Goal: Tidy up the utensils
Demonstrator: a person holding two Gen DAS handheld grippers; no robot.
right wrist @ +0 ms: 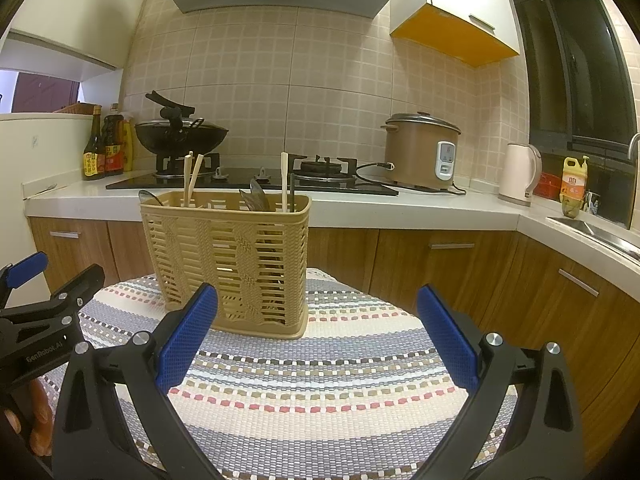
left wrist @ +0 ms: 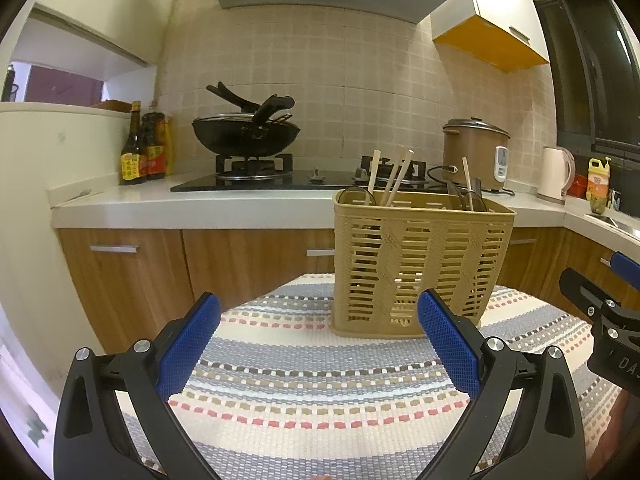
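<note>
A tan slotted plastic utensil basket (left wrist: 420, 264) (right wrist: 232, 260) stands upright on the striped woven mat (left wrist: 304, 380) (right wrist: 320, 368). Wooden chopsticks (left wrist: 394, 178) (right wrist: 190, 178) and dark spoon ends (right wrist: 256, 196) stick up out of it. My left gripper (left wrist: 318, 308) hovers open just before the basket, nothing between its blue pads. My right gripper (right wrist: 318, 300) is open too, to the right of the basket, and it shows at the right edge of the left wrist view (left wrist: 600, 292). The left gripper shows at the left edge of the right wrist view (right wrist: 52, 276).
Behind the mat runs a white counter (left wrist: 240, 204) (right wrist: 400, 208) with a gas hob, a black wok (left wrist: 246, 134) (right wrist: 180, 136), sauce bottles (left wrist: 144, 148) (right wrist: 104, 148), a rice cooker (left wrist: 476, 152) (right wrist: 424, 152), a kettle (right wrist: 520, 174) and a sink (right wrist: 600, 232). Wooden cabinet fronts stand below.
</note>
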